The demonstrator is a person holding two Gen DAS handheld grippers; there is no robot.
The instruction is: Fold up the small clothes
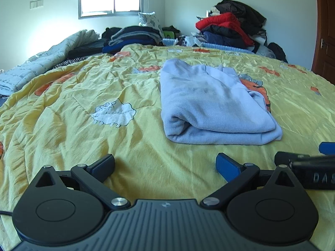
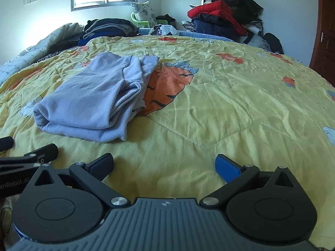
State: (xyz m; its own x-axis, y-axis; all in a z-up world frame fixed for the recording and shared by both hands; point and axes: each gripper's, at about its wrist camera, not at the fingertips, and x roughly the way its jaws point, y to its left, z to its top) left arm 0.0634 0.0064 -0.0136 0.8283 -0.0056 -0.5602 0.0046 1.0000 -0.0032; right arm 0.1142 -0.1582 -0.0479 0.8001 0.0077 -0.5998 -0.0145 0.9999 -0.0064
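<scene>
The pale lilac knitted garment lies folded into a thick, roughly rectangular bundle on the yellow quilted bedspread with orange and white cartoon prints. Its near edge is a rounded fold with stacked layers, and its right edge is less tidy, with some loose layers showing there. In the right wrist view the same garment lies to the left and partly covers a large orange print.

The left gripper is wide open, with its two fingers spread far apart, and it has hold of nothing. It is low over the bedspread, near the front edge of the garment but not touching it. The right gripper is equally wide open and empty, over bare yellow cloth to the right of the garment. The two tools are just beside each other.

Around the garment the bedspread is free on the left, the right and the near side, with only wrinkles. At the far edge of the bed there are piles of dark folded clothes, and a heap of red and black jackets stands against the wall.
</scene>
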